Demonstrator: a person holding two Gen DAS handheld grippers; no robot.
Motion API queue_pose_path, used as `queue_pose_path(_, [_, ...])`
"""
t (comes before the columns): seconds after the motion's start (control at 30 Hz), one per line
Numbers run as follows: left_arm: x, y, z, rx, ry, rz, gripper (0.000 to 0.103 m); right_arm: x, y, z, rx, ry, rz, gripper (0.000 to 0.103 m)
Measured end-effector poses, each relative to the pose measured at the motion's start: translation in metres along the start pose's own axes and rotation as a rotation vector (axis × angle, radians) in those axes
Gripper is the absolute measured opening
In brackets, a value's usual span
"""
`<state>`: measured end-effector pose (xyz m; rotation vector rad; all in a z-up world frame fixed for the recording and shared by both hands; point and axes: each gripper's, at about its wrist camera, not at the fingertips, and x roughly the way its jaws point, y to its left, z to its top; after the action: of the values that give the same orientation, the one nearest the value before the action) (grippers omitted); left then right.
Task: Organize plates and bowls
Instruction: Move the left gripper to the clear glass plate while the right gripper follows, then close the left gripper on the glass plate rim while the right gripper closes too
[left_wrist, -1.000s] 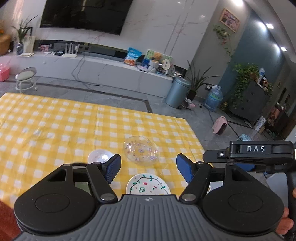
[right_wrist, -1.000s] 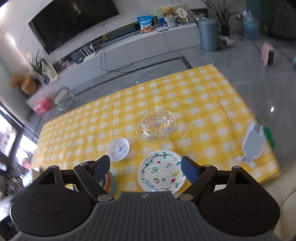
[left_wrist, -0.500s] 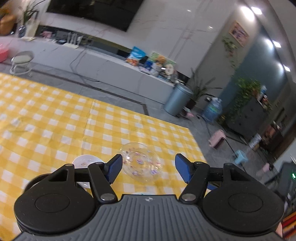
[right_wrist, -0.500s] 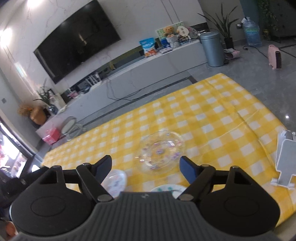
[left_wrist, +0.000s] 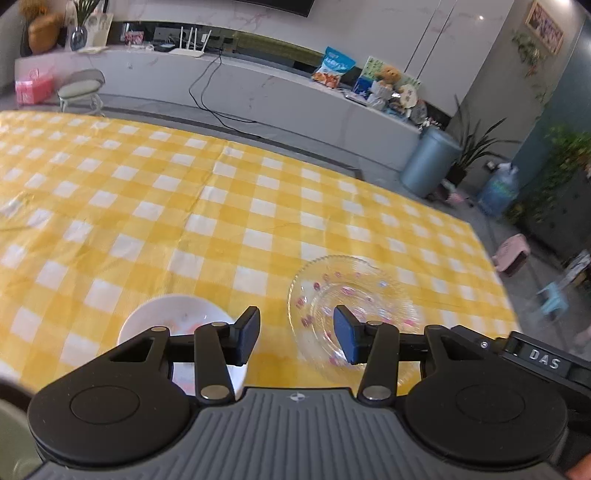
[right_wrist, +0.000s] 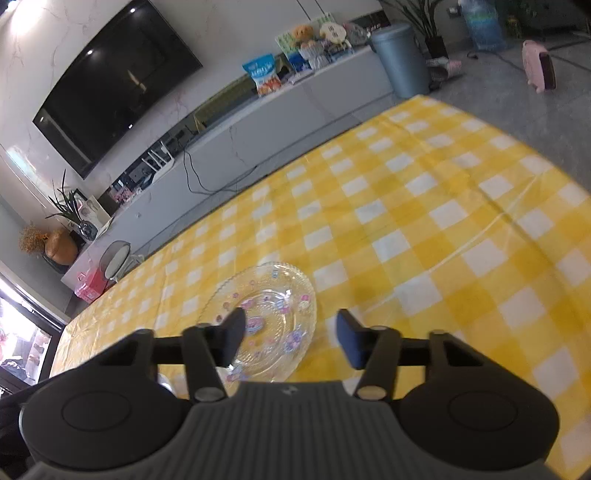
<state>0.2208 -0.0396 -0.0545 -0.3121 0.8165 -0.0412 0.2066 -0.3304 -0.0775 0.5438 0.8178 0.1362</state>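
The right gripper (right_wrist: 291, 338) is closing above the glass plate's (right_wrist: 275, 295) near-right edge, nothing gripped.

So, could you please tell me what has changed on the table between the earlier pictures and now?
Both cameras have dropped closer to the checked tablecloth. The left hand-held gripper and right hand-held gripper are closing, with nothing gripped yet. The painted plate seen earlier has slipped out of view beneath them. The clear glass plate and small white dish lie where they were.

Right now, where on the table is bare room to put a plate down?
Free: the checked cloth beyond the glass plate and white bowl, to its far edge. Crowded: the near edge, where both dishes sit close together.
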Motion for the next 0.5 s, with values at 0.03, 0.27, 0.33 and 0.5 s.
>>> queue_pose_path(0.03, [0.005,-0.002,0.001,0.004,0.002,0.005,0.054,0.005,-0.001,0.002,0.000,0.012,0.003,0.047])
queue_pose_path(0.27, [0.040,-0.007,0.001,-0.026,0.018,0.091,0.052,0.029,-0.020,0.007,0.060,0.046,0.032,0.047])
queue_pose_path(0.33, [0.044,-0.007,0.000,-0.045,0.018,0.086,0.046,0.036,-0.029,0.005,0.089,0.064,0.033,0.044])
queue_pose_path(0.5, [0.054,-0.004,-0.003,-0.076,0.037,0.093,0.033,0.042,-0.038,0.003,0.136,0.083,0.061,0.038])
